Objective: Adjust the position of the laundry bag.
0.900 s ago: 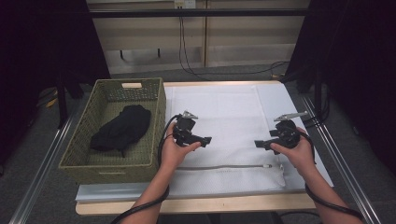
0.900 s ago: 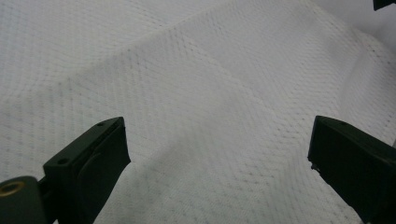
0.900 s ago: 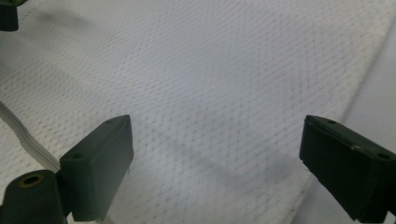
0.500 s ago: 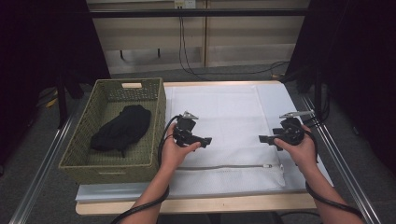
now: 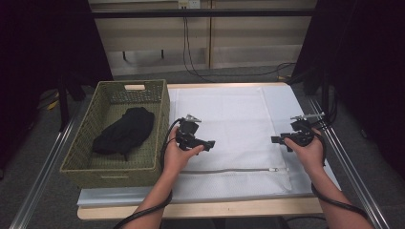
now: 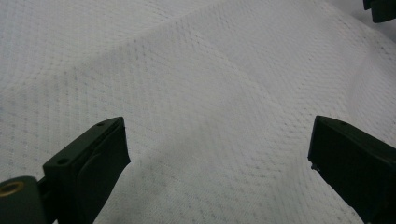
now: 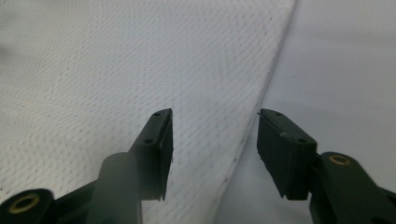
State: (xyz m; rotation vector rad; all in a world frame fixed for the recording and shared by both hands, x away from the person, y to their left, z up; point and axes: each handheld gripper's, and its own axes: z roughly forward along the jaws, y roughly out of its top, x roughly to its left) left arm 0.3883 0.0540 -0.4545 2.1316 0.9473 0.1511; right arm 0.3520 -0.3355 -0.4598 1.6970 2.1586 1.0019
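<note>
The white mesh laundry bag (image 5: 229,133) lies flat on the table's white sheet (image 5: 310,162), with a closed zipper (image 5: 234,170) running along its near edge and ending in a small pull at the right. Its fine honeycomb weave carries no label, brand or readable writing in any of the views.

The left gripper (image 5: 208,143) hovers just over the bag's left part, held in the person's left hand (image 5: 179,155). In the left gripper view its two black jaws stand far apart, with bare mesh (image 6: 210,93) between them and nothing pinched.

The right gripper (image 5: 277,140) sits at the bag's right edge, held in the right hand (image 5: 308,150). In the right gripper view (image 7: 212,154) its jaws are spread, one over the mesh (image 7: 116,70) and one over the plain sheet (image 7: 345,60), with the bag's hemmed edge running up between them. The pads do not press on the cloth; whether the tips touch it cannot be told.

To the left of the bag stands a rectangular olive-green woven basket (image 5: 157,124) with a handle slot in its far wall. A crumpled black garment (image 5: 123,133) lies inside it. The basket also shows no readable tag. Black cables trail from both grippers toward the near edge of the table.
</note>
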